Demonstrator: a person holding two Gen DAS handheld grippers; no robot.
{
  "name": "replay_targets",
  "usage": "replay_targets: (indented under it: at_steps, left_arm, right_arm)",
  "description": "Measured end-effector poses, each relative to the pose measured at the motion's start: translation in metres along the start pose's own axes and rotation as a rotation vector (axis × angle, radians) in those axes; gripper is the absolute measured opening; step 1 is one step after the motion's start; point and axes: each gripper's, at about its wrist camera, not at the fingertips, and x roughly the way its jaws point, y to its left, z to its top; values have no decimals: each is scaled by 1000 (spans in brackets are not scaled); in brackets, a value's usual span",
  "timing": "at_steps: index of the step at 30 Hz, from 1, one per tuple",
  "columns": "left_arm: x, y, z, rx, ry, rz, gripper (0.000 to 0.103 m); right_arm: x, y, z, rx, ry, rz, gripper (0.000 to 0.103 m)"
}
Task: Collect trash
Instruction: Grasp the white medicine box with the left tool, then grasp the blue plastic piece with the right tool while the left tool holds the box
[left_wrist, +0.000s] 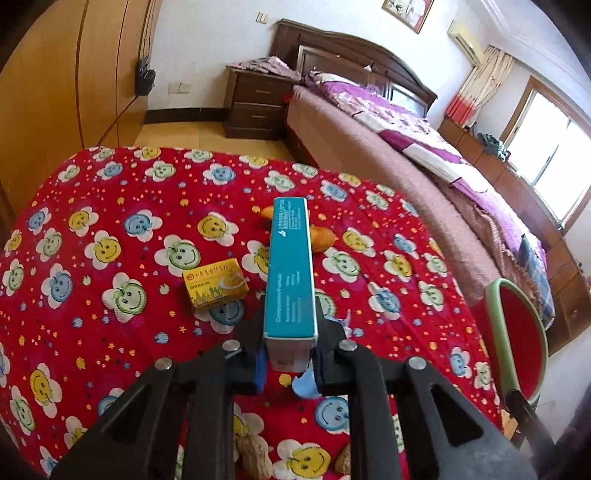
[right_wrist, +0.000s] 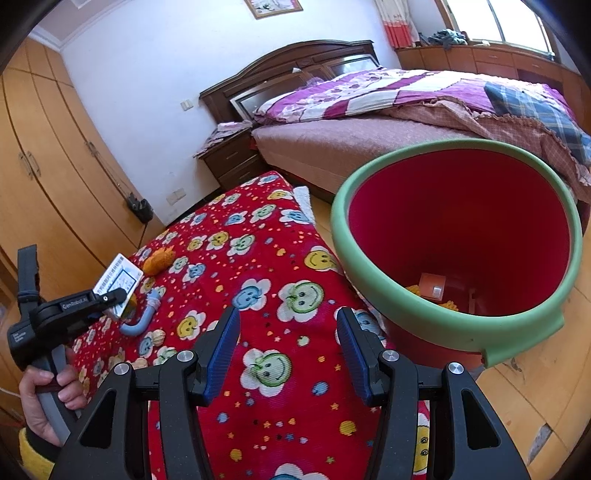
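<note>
Teal card fills the middle of my left wrist view: a long teal box (left_wrist: 291, 273) is pinched between the pads of my left gripper (left_wrist: 290, 354), caught by its near end, its long axis running straight out ahead along the fingers. It looks lifted clear of the red smiley-flower cloth (left_wrist: 110, 221) that covers the table, though I cannot be sure its far end is free.

What matters for the coming move is where the bin lies. The red bin with the green rim (right_wrist: 369, 295) stands on the floor just off the table's right edge, so from the held box it is away to the right, and my right hand is the nearer one to it. My right gripper (right_wrist: 288, 354) hangs spread and empty over the cloth near that edge, nothing between its blue pads (right_wrist: 223, 350).

I judge the box must swing across the table to the right, and its length will need tipping nose-down to drop inside the rim.

Left on the cloth are a yellow box (left_wrist: 216, 286), an orange wrapper (left_wrist: 323, 238), a blue-grey curved piece (right_wrist: 142, 319) and some peanut shells (left_wrist: 255, 458) near the near edge.
</note>
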Motion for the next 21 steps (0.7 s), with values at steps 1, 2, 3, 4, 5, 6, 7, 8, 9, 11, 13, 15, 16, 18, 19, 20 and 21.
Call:
replay_targets:
  at_steps: [1, 2, 3, 4, 5, 6, 7, 8, 9, 11, 13, 15, 16, 18, 19, 20, 21]
  left_arm:
    - [-4, 1, 1, -1, -6, -3, 18]
    - [-9, 2, 2, 0, -15, -5, 18]
    - [-13, 3, 4, 1, -21, -5, 18]
    - [-17, 5, 5, 4, -29, -3, 18]
    - [-23, 7, 7, 7, -38, 3, 18]
    - [-27, 9, 9, 8, -46, 9, 18]
    - [-31, 12, 10, 9, -54, 14, 18]
    - [-35, 15, 12, 10, -62, 18, 18]
    - [-41, 19, 15, 10, -73, 27, 18]
    - [-47, 26, 19, 9, -90, 46, 18]
    - [-53, 34, 21, 6, -101, 65, 18]
    - [-58, 44, 22, 4, -109, 87, 18]
    - [-60, 50, 22, 3, -111, 97, 18]
    - [-62, 59, 22, 3, -114, 117, 18]
    - [-62, 63, 22, 3, -116, 128, 18]
    - [-62, 66, 22, 3, -117, 139, 18]
    - [-61, 71, 22, 2, -118, 149, 18]
  right_arm:
    - [-1, 2, 1, -5, -1, 1, 56]
    - [-2, 5, 1, -12, -3, 2, 56]
    - [-3, 7, 2, -16, -5, 4, 56]
    - [-4, 9, 3, -21, -6, 7, 56]
    - [-5, 12, 3, -27, -8, 10, 56]
    - [-7, 16, 4, -36, -9, 14, 56]
    - [-8, 19, 5, -42, -11, 17, 56]
    - [-8, 22, 6, -50, -12, 21, 56]
    - [-8, 26, 7, -60, -14, 26, 56]
    - [-9, 35, 8, -75, -15, 35, 56]
    - [-7, 46, 10, -88, -11, 53, 56]
    - [-5, 56, 11, -103, -4, 66, 56]
    - [-4, 61, 11, -112, 0, 72, 56]
    - [-1, 73, 12, -131, 8, 86, 56]
    - [1, 79, 13, -138, 10, 91, 56]
    - [2, 83, 13, -144, 14, 96, 56]
    - [4, 89, 13, -151, 18, 102, 56]
